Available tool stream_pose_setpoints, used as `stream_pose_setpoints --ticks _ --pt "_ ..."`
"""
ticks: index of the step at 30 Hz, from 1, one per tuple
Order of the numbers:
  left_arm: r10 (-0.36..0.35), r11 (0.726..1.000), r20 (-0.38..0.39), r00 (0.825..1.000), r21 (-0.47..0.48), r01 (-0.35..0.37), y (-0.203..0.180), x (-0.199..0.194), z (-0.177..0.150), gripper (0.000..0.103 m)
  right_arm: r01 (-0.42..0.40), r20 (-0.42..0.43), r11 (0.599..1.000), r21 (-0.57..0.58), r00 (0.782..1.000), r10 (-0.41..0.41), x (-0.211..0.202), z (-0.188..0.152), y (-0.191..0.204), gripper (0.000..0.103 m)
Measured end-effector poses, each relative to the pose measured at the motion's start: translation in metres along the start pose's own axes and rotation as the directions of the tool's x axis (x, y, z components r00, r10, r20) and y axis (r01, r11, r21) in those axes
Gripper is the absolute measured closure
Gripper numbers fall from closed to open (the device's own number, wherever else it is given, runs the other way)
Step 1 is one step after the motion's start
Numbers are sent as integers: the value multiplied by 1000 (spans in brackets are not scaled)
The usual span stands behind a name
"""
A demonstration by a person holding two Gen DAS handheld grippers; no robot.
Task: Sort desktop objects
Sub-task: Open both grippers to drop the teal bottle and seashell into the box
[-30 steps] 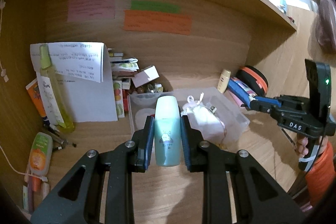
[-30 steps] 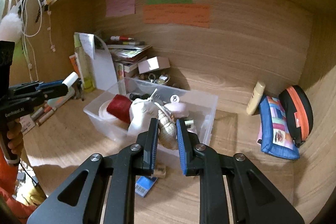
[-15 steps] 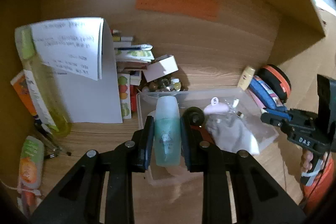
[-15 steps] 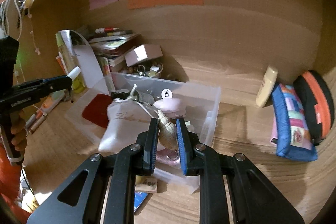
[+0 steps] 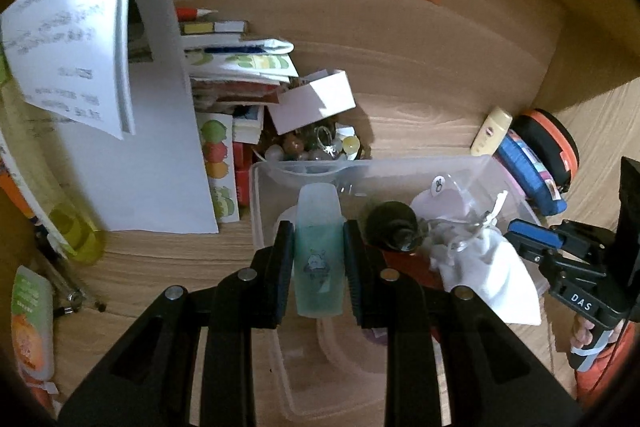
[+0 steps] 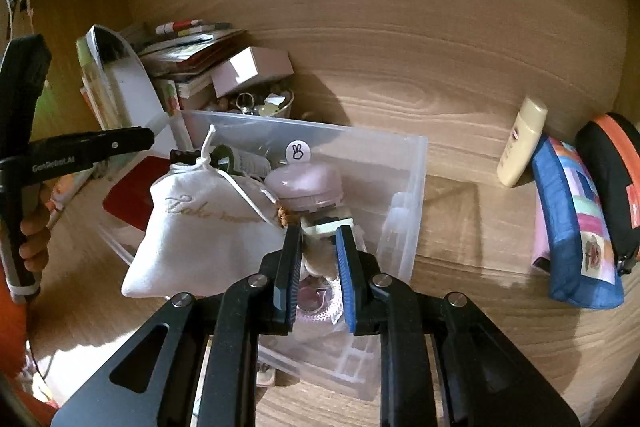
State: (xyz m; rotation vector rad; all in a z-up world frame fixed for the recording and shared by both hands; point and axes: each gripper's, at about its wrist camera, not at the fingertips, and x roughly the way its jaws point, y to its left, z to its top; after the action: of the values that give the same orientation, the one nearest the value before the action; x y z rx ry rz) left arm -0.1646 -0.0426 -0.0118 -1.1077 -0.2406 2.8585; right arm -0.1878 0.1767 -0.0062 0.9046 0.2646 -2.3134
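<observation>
Left gripper [image 5: 319, 261]: fingers clamped on a pale teal plastic bottle with a translucent cap [image 5: 319, 243], one pad on each side of its body. Bottle upright between the pads, cap pointing away, held over the near-left part of a clear plastic storage bin [image 5: 460, 163].

Right gripper [image 6: 317, 269]: blue-padded fingers set narrow around a beige spiral seashell [image 6: 318, 259]. Shell sits between the pads, low inside the bin's near end. Whether the pads still press it, cannot tell; the gap looks slightly wider than the shell. Just beyond the fingertips, a small pale green-edged piece [image 6: 326, 227], too small to identify.

In the bin: a white drawstring cloth pouch with gold script [image 6: 208, 223] lies on the left side, overhanging the rim. A round pink lidded case with a white bunny sticker [image 6: 304, 183] sits just behind the shell. A dark round-capped item [image 5: 394, 227] is beside the teal bottle. A flat red object [image 6: 128, 193] lies under the pouch.

Behind the bin: a small bowl of beads and trinkets [image 5: 316, 147], a white cardboard box [image 5: 314, 103] resting over it, a stack of books and papers [image 5: 236, 67], a curled white sheet [image 5: 80, 39].

Right of the bin on the wooden table [image 6: 460, 227]: a cream tube [image 6: 522, 143] leaning on the back wall, a blue patchwork pouch [image 6: 576, 227], a black-and-orange round case [image 6: 612, 183].
</observation>
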Motion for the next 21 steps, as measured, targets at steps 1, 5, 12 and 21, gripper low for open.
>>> stream_pose_setpoints --ticks 1,5,12,21 --pt "-2 1000 -4 1000 2 2 0 1 0 79 9 1 1000 -8 1000 -9 1 0 2 87" --pt "-5 1000 -20 1000 12 5 -1 5 -2 79 19 -4 1000 -25 1000 -19 3 -2 5 87" --pt "-21 1000 -19 1000 20 21 -5 1 -1 74 29 10 999 -28 1000 -29 -3 -1 7 87" --pt "-18 998 54 998 56 15 -17 -30 -2 59 49 56 999 -22 997 -48 -32 -3 16 81"
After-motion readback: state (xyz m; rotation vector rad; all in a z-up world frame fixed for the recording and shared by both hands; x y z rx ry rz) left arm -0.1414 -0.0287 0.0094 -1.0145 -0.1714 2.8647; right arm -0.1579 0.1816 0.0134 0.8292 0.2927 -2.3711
